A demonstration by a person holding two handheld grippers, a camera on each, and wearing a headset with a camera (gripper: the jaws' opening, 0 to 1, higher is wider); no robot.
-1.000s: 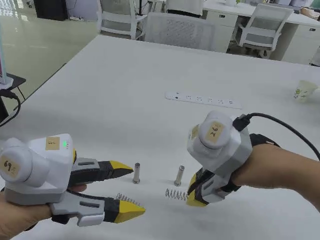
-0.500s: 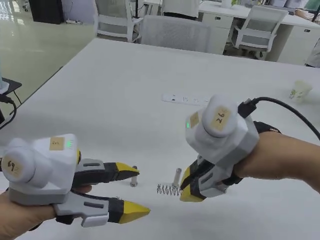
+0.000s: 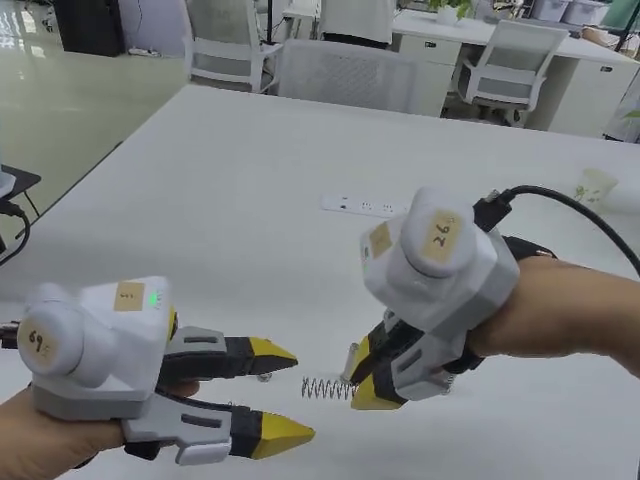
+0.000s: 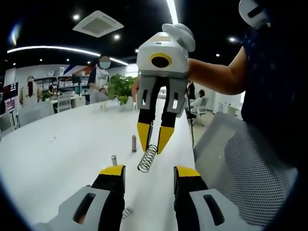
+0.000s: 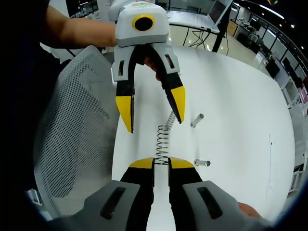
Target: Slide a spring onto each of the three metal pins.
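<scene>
The spring (image 5: 163, 137) is pinched by one end in my right hand-held gripper (image 5: 162, 163), whose jaws are almost closed, with only the coil's width between the tips. The rest of the coil stretches away from those tips toward my left hand-held gripper (image 3: 298, 393), which is spread wide and holds nothing. The free end sits just in front of its open jaws.

The main risk, as I judge it, is the grip itself. I have only the last few coils, so the long unsupported part can sag and sway. If I squeeze harder I may flatten the coils. If I ease off, the spring can pop out and skitter across the tabletop (image 3: 250, 200).

The nearer pin (image 4: 114, 160) and the farther pin (image 4: 134, 143) stand upright, beyond my left jaws and off to their left. They look free-standing, so a swaying spring end or a jaw tip brushing one could tip it and send it rolling. The bore has to meet the pin top squarely. If it comes in at an angle, the coil will likely catch on the rim and bend.

A second spring (image 4: 127, 211) lies on the tabletop just under my left jaws. Lowering that hand carelessly could press on it or flick it away.
</scene>
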